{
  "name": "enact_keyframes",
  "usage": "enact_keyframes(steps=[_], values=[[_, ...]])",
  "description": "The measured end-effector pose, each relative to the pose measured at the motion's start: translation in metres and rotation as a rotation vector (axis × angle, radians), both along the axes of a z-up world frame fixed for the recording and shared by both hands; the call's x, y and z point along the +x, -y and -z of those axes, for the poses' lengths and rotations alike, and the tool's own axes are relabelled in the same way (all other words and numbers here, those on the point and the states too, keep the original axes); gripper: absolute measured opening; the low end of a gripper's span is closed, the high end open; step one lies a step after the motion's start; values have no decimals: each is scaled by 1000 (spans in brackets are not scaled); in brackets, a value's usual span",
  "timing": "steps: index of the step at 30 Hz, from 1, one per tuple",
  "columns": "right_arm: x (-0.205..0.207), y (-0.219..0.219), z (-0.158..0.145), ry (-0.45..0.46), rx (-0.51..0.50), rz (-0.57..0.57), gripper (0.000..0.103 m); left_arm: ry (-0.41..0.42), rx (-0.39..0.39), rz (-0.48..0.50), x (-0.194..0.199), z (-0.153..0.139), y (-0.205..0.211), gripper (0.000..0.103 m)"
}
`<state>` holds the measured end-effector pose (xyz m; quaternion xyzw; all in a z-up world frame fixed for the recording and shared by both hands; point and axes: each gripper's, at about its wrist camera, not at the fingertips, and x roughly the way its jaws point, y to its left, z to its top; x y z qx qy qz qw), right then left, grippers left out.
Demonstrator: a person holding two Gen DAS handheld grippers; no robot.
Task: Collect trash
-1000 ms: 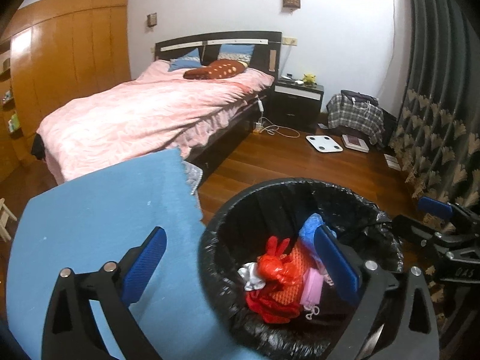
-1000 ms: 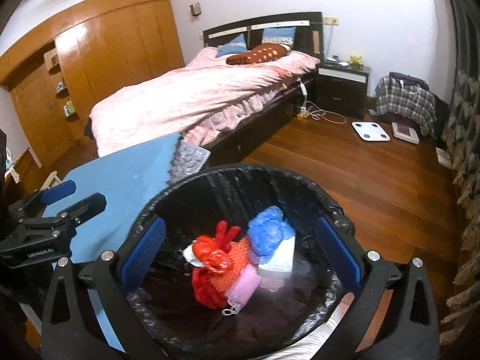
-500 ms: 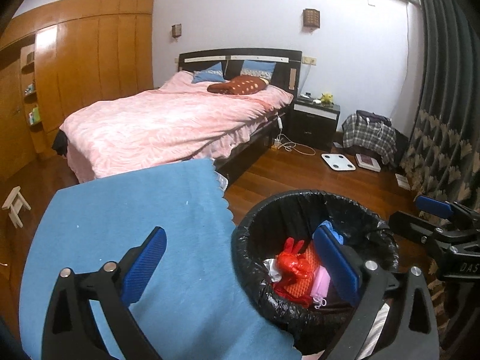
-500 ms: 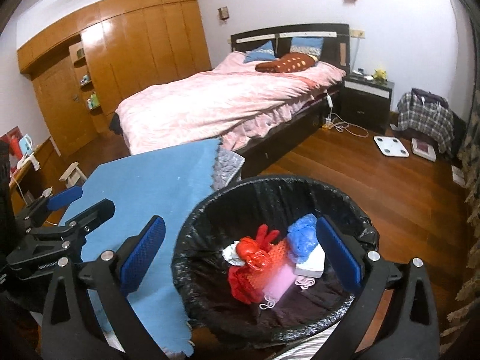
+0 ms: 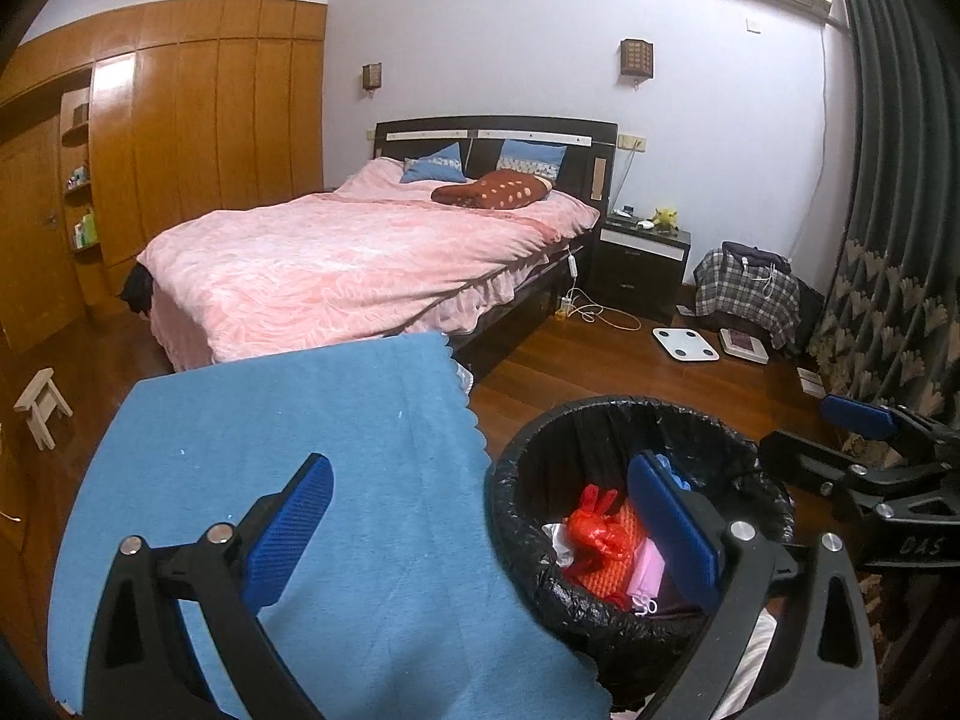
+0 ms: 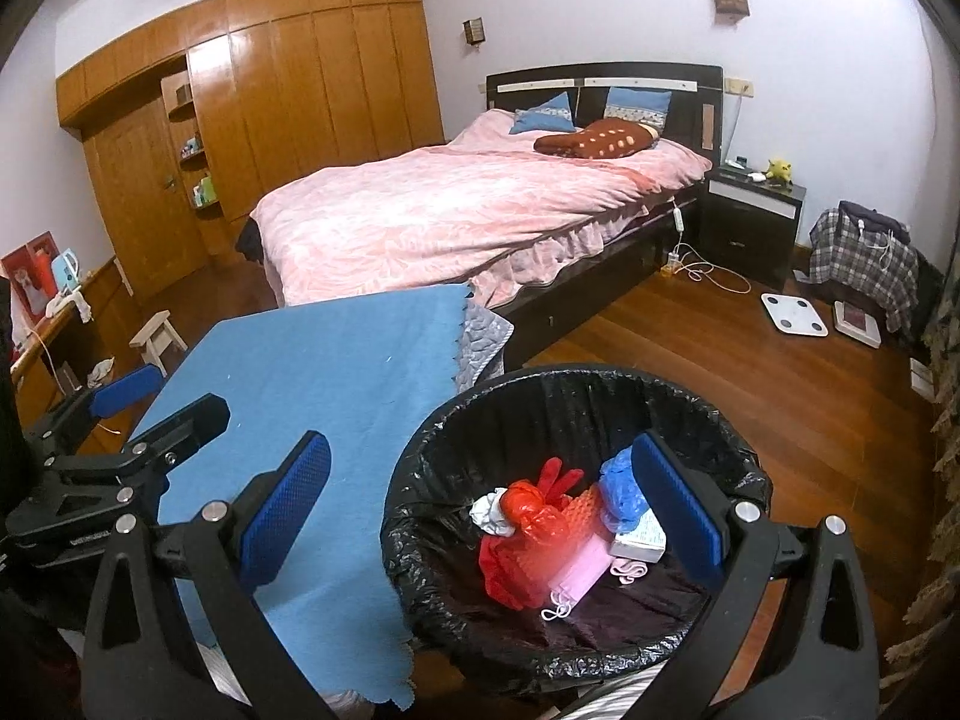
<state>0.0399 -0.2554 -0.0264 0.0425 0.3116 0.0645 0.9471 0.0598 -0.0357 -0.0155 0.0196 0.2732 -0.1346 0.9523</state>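
A black-lined trash bin (image 6: 576, 384) stands on the wooden floor beside a table under a blue cloth (image 6: 336, 378). It also shows in the left wrist view (image 5: 606, 414). Inside lie a red plastic bag (image 6: 528, 510), a blue bag (image 6: 621, 489), a pink mask (image 6: 579, 567), a white box (image 6: 639, 537) and other scraps. My right gripper (image 6: 480, 516) is open and empty above the bin's left rim. My left gripper (image 5: 480, 522) is open and empty above the cloth (image 5: 300, 450) and the bin's edge.
A bed with a pink cover (image 5: 360, 252) fills the middle of the room. A dark nightstand (image 5: 642, 258), a plaid bag (image 5: 747, 291) and white scales (image 5: 684, 345) sit at the back right. A small wooden stool (image 5: 42, 405) stands left. Curtains (image 5: 888, 240) hang right.
Both grippers have pulled up and back from the bin, so the bin looks smaller and more of the blue cloth and room shows. Both stay open and empty.
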Motion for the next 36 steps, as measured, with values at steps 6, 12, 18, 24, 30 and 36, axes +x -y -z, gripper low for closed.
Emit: enact_keyframes(steps=[6, 12, 18, 24, 30, 36], values=[[0, -1, 1, 0, -1, 2, 98, -2, -2, -1, -1, 1, -1, 97], [1, -1, 1, 0, -1, 1, 98, 0, -2, -1, -2, -1, -1, 97], [1, -1, 1, -1, 0, 3, 98, 0, -2, -2, -3, -2, -1, 97], [1, -1, 0, 0, -2, 1, 98, 1, -2, -1, -2, -1, -1, 97], [1, -1, 0, -2, -1, 2, 98, 1, -1, -2, -2, -1, -1, 97], [1, -1, 0, -1, -1, 2, 98, -1, -1, -1, -2, -2, 0, 97]])
